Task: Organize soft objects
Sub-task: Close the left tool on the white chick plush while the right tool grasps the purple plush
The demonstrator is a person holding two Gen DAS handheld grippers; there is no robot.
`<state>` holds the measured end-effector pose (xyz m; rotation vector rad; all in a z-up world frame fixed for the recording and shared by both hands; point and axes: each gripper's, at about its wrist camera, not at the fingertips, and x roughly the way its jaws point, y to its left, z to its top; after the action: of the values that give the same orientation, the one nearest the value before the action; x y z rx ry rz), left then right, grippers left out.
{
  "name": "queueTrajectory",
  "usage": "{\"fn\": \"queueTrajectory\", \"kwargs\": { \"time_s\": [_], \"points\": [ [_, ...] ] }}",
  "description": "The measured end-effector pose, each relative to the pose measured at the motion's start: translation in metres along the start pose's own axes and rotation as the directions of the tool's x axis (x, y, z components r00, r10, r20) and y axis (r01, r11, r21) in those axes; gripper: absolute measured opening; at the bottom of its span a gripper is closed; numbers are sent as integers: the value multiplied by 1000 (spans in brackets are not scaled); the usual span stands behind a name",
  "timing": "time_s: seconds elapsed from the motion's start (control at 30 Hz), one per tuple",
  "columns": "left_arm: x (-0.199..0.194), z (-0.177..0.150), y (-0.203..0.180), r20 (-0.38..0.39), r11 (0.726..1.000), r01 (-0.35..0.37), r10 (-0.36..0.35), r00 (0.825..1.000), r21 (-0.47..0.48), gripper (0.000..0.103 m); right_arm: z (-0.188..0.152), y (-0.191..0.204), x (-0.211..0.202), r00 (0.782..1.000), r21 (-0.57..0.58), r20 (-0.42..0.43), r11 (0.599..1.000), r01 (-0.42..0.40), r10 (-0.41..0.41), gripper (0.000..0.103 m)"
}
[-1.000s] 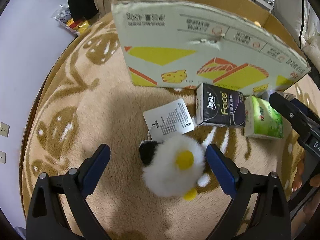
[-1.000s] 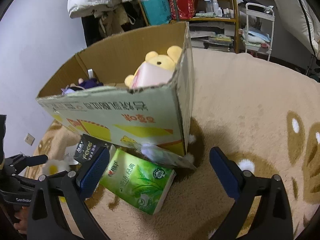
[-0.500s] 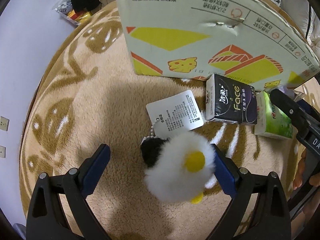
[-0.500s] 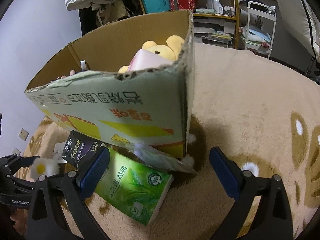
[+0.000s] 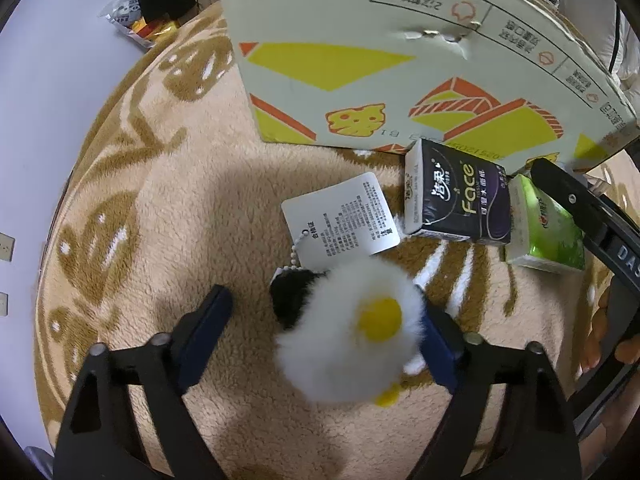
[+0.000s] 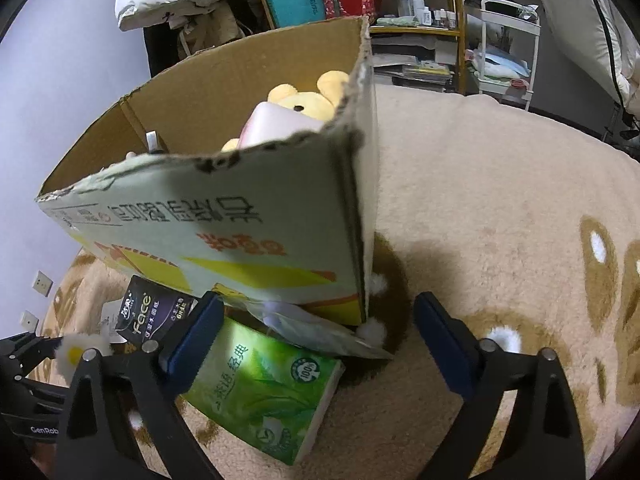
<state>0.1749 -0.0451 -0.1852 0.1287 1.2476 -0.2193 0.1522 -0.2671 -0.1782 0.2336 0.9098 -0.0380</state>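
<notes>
Left gripper (image 5: 324,332) was spread wide around the fluffy white egg-shaped plush (image 5: 348,336) lying on the beige rug (image 5: 180,200), its right pad touching the fur. Right gripper (image 6: 316,340) was also spread, holding nothing, above the green tissue pack (image 6: 260,384) beside the cardboard box (image 6: 224,216).

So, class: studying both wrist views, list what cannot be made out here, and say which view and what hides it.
- Yellow plush bear, right wrist view: only its head shows; the cardboard box wall and a pink item hide the body.
- Green tissue pack, left wrist view: partly covered by the right gripper's arm.
- Hang tag print, left wrist view: too small to read.
- White fluffy plush, left wrist view: blurred; contact with the left gripper unclear.
</notes>
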Motion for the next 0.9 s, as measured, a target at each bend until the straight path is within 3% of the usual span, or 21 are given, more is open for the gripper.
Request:
{"fn": "queueTrajectory", "kwargs": {
  "time_s": [0.07, 0.13, 0.23, 0.33, 0.53, 0.6, 0.63, 0.7, 0.9],
  "points": [
    [-4, -1, -2, 6, 1000, -2, 2, 1000, 16, 72, 0, -1, -1, 1000, -1, 2, 1000, 0, 0, 96],
    [-8, -4, -8, 15, 999, 9, -10, 1000, 39, 52, -1, -1, -1, 1000, 3, 2, 1000, -6, 6, 93],
    [-12, -9, -19, 21, 997, 6, -8, 1000, 78, 41, -5, -1, -4, 1000, 12, -3, 1000, -19, 20, 90],
    [-13, -13, -25, 30, 995, -11, 8, 1000, 104, 40, -7, -2, -7, 999, 18, -4, 999, -37, 37, 84],
    [-15, -14, -20, 33, 998, 20, -22, 999, 65, 39, -8, -5, -12, 999, 14, -5, 999, -34, 34, 73],
    [-18, -14, -19, 41, 998, 22, -24, 999, 59, 39, -9, -7, -15, 1000, 20, 3, 999, -30, 30, 63],
    [-20, -14, -18, 45, 998, 23, -26, 999, 55, 39, -8, -8, -16, 1000, 20, 8, 999, -29, 29, 51],
    [-21, -15, -14, 53, 999, 18, -20, 998, 48, 39, -8, -9, -18, 999, 20, 6, 999, -38, 38, 42],
    [-23, -16, -1, 58, 1000, 11, -12, 998, 17, 39, -12, -10, -22, 998, 39, 3, 997, -64, 64, 35]
  ]
}}
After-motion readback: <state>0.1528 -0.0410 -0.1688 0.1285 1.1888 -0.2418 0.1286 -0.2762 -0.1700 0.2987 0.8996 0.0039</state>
